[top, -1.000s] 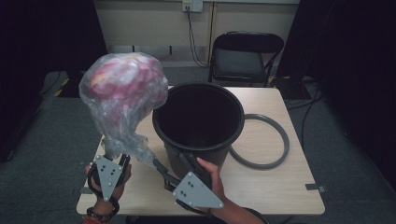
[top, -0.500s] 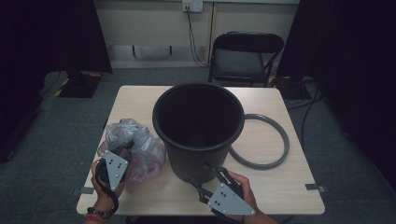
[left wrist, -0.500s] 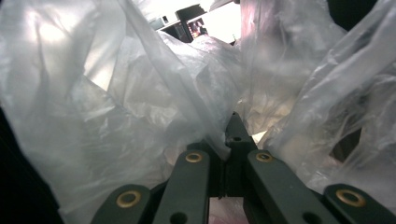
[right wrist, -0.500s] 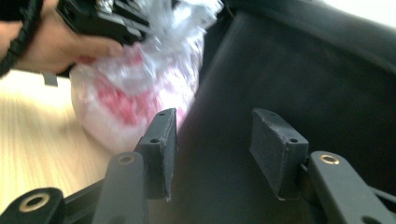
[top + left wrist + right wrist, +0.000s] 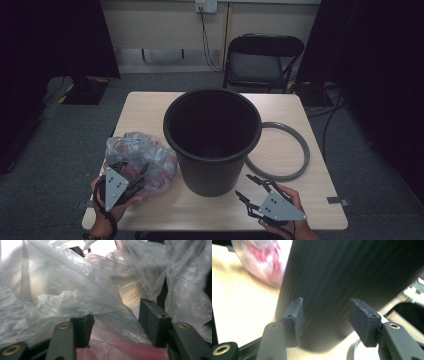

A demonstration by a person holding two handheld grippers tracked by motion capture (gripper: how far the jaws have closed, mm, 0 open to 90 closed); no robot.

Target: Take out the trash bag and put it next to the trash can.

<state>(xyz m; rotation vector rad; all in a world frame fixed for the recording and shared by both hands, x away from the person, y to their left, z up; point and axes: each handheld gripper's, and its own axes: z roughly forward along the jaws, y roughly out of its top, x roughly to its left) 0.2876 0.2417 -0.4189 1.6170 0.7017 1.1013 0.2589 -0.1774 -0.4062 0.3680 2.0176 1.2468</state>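
Now, in the high view, the clear plastic bag of pink and red waste [image 5: 142, 162], held aloft a second ago, lies on the pale wooden counter [image 5: 310, 200] beside the black round plastic bin [image 5: 212, 142]; removal appears complete. The left tongs [image 5: 131, 175] rest at the bag; the right tongs [image 5: 250, 192] have withdrawn rightward, near the grey ring [image 5: 300, 150].

In the left gripper view, the jaws have just opened, film lying loose between them: released.

In the right gripper view, the jaws have just been opening, empty, facing the bin wall.

Left gripper [image 5: 131, 176] low at table's left, jaws just opened — right gripper [image 5: 248, 188] parted too, opening.
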